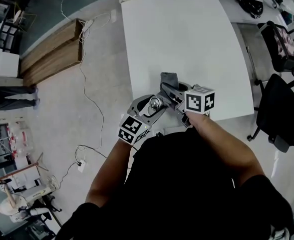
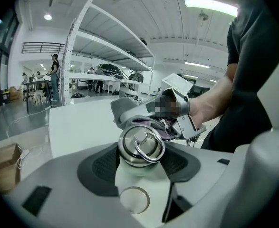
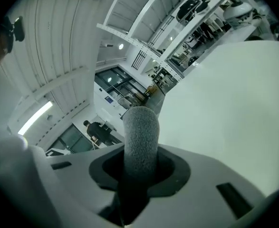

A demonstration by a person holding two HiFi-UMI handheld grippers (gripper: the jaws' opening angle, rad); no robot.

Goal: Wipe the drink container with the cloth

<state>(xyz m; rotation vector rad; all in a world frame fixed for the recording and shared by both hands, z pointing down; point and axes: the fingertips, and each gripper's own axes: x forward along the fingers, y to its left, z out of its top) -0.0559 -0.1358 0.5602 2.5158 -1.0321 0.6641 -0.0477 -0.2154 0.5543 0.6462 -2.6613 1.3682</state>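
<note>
Left gripper clamps the drink container; right gripper pinches the cloth at its cap. Wiping seems underway, with most of it left.

Operator clothing: a black short-sleeved top; the forearms are bare below the sleeves.

Left hand-held gripper: light grey moulded housing. It carries the left marker cube, which has black-and-white square markers on its faces.

Right hand-held gripper: matching housing, with the right marker cube of the same pattern.

Jaws, both units: broad, rounded, pale grey shells. Each has a dark grey textured pad on its inner face and a dark rectangular slot on its outer face.
</note>
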